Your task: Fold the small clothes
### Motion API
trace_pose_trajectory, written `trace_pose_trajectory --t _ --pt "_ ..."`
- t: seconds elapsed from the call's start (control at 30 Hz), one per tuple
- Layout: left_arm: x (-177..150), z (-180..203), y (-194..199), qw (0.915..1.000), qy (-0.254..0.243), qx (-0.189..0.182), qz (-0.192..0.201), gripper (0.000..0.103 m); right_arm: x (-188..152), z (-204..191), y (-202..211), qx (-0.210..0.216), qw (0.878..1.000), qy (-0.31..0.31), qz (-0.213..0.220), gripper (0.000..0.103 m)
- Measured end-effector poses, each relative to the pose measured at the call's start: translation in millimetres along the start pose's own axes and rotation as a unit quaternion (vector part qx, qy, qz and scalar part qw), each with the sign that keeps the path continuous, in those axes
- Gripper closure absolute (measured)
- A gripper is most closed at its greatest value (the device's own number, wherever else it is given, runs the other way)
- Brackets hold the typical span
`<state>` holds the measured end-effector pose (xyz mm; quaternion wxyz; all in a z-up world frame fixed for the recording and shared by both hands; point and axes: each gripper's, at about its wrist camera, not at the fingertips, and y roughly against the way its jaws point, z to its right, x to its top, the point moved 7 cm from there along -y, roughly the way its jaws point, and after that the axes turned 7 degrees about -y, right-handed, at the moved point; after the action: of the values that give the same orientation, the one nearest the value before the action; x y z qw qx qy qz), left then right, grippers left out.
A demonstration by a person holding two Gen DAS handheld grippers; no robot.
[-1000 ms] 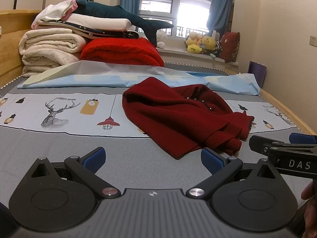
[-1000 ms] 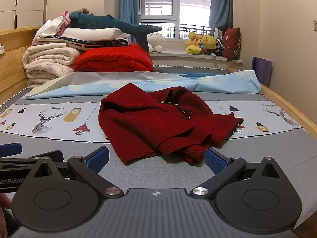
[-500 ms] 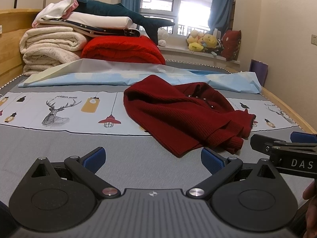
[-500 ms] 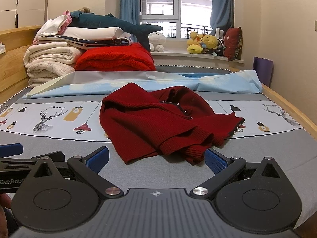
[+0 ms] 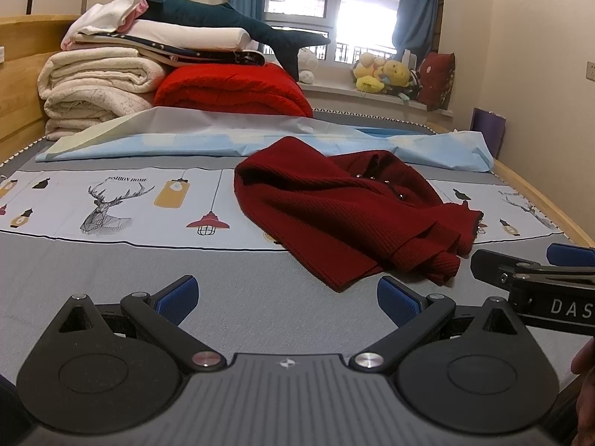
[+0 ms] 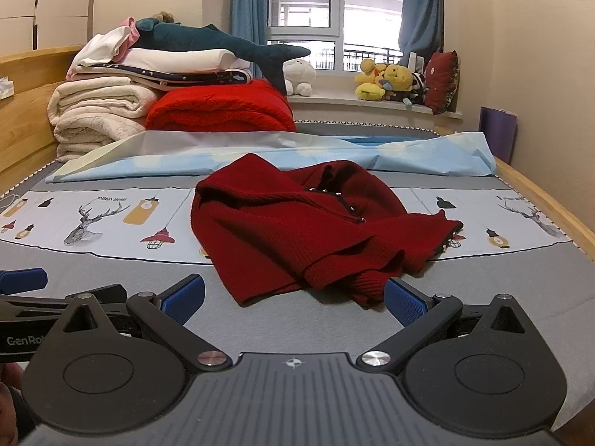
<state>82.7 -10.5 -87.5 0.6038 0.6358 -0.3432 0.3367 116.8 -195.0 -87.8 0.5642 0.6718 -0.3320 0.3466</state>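
The left gripper [image 5: 286,297] sits low over the grey bed cover [image 5: 111,271] with its two blue fingers [image 5: 177,294] wide apart and nothing between them. The right gripper [image 6: 294,295] is held the same way, fingers far apart and empty, side by side with the left one. Just past them lies the dark red knit sweater [image 6: 297,223], crumpled in a heap. Its near edge is just ahead of the right gripper, and a ribbed cuff lies just beside that gripper's right finger. From the left gripper it is ahead and to the right. The heap hides how the sleeves lie. A bit of a hand [image 5: 584,390] shows at the edge, mostly cut off. Farther back are a light blue sheet [image 6: 260,152], a red blanket [image 6: 219,109], and a plush shark [image 6: 219,42] on stacked bedding.
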Motion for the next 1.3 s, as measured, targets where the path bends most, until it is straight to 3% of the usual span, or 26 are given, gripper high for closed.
trace_pose_trajectory --t 0.13,0.27,0.33,0.4,0.47,0.6,0.77,0.83,0.97,1.03,1.1,1.13,1.17,1.2,1.3 --pt "0.6 1.7 3.9 0.9999 -0.01 -0.007 0.012 0.004 4.2 4.0 2.1 0.002 1.0 -0.01 0.006 0.001" --pt "-3.5 -0.8 1.8 0.9995 -0.027 -0.003 0.014 0.023 29.7 21.0 6.3 0.008 0.999 -0.019 0.044 0.002" --pt "-7.8 -2.0 -5.6 0.9996 -0.028 -0.006 0.001 0.041 47.1 28.2 8.2 0.011 0.997 0.002 0.079 0.002" --pt "-11.5 -3.2 -17.1 0.9992 -0.025 -0.021 -0.021 0.074 60.5 37.2 4.2 0.018 0.995 0.017 0.1 0.003" --pt "-11.1 -3.7 -29.4 0.9982 -0.02 -0.039 -0.041 0.088 69.2 51.2 -4.3 0.011 0.994 0.014 0.112 0.005" --pt "-0.1 -1.8 -67.6 0.9966 0.003 -0.05 -0.066 0.088 67.4 79.6 -19.3 0.013 0.995 -0.041 0.088 0.009" --pt "8.7 8.8 -145.9 0.9894 0.068 -0.067 -0.109 0.088 73.1 90.5 -18.7 0.024 0.994 -0.043 0.097 0.009" --pt "8.2 10.4 -176.9 0.9849 0.097 -0.072 -0.125 0.083 73.3 94.0 -20.6 0.03 0.994 -0.048 0.092 0.009" --pt "3.8 13.0 -238.9 0.9747 0.145 -0.061 -0.159 0.058 76.4 102.7 -22.6 0.038 0.994 -0.05 0.089 0.009" --pt "-2.4 16.0 -262.8 0.9654 0.168 -0.062 -0.189 0.056 76.4 108.9 -24.2 0.046 0.994 -0.059 0.081 0.009" --pt "-3.2 21.9 -278.8 0.9624 0.174 -0.059 -0.2 0.056 75.0 115.4 -27.2 0.057 0.993 -0.076 0.065 0.009" --pt "-1.6 24.6 -283.9 0.9646 0.163 -0.053 -0.2 0.058 75.2 119.4 -28.3 0.057 0.993 -0.082 0.061 0.009" --pt "1.8 28.7 -287.3 0.9675 0.145 -0.045 -0.203 0.068 75.7 122.1 -28.0 0.056 0.993 -0.085 0.062 0.009" --pt "5.0 31.9 -290.5 0.969 0.127 -0.045 -0.207 0.086 76.6 123.8 -28.0 0.054 0.993 -0.087 0.063 0.009" --pt "19.7 26.1 -290.0 0.9711 0.089 -0.065 -0.212 0.096 77.6 127.8 -31.0 0.059 0.991 -0.101 0.058 0.009"
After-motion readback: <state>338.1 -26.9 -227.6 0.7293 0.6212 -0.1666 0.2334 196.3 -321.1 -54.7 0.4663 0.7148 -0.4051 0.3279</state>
